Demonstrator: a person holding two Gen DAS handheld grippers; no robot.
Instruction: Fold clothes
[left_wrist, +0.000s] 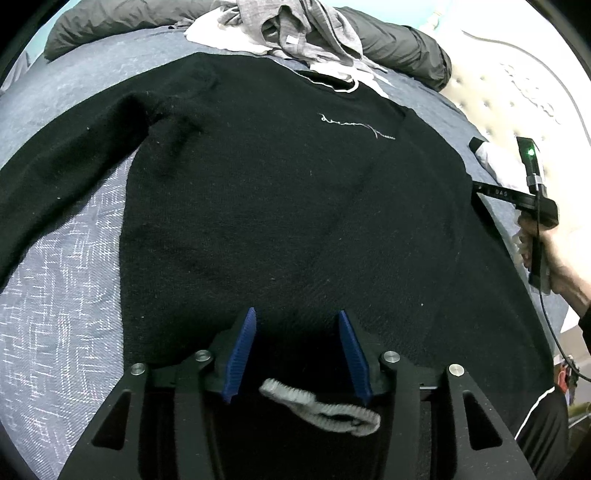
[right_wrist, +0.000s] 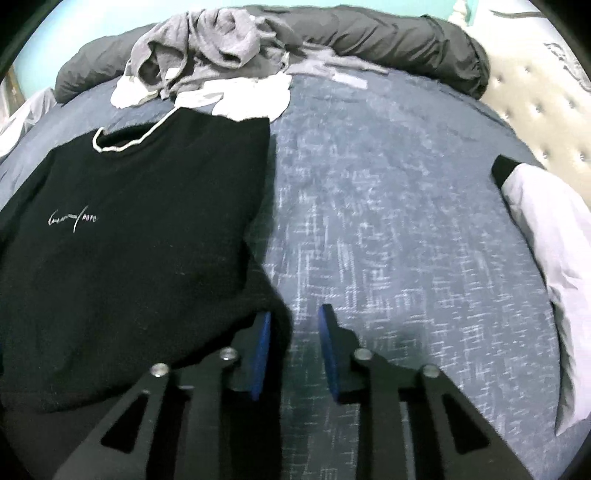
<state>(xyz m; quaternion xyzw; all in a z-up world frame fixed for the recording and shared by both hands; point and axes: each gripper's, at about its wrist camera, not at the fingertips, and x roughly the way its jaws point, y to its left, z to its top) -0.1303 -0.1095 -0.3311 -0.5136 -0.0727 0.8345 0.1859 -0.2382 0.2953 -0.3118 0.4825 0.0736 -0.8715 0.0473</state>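
The sweater (left_wrist: 280, 206) is black, with a pale-edged neckline and small script on the chest, and lies spread flat, front up, on the bed (right_wrist: 388, 229), which has a blue-grey patterned cover. One sleeve stretches out to the side in the left wrist view. The left claw (left_wrist: 297, 321) hangs over the sweater's lower hem, its blue pads (left_wrist: 242, 354) well apart and pressing on nothing; a grey ribbed strip (left_wrist: 321, 406) lies between the fingers near their base. The right claw (right_wrist: 293, 317) sits at the sweater's side edge, its pads a narrow gap apart, with a fold of black cloth lying against the inner pad; whether it is pinched I cannot tell. In the left wrist view a hand (left_wrist: 554, 254) holds that claw's handle. A heap of grey clothes (right_wrist: 207, 48) lies beyond the neckline, a white garment (right_wrist: 546, 236) off to the side.
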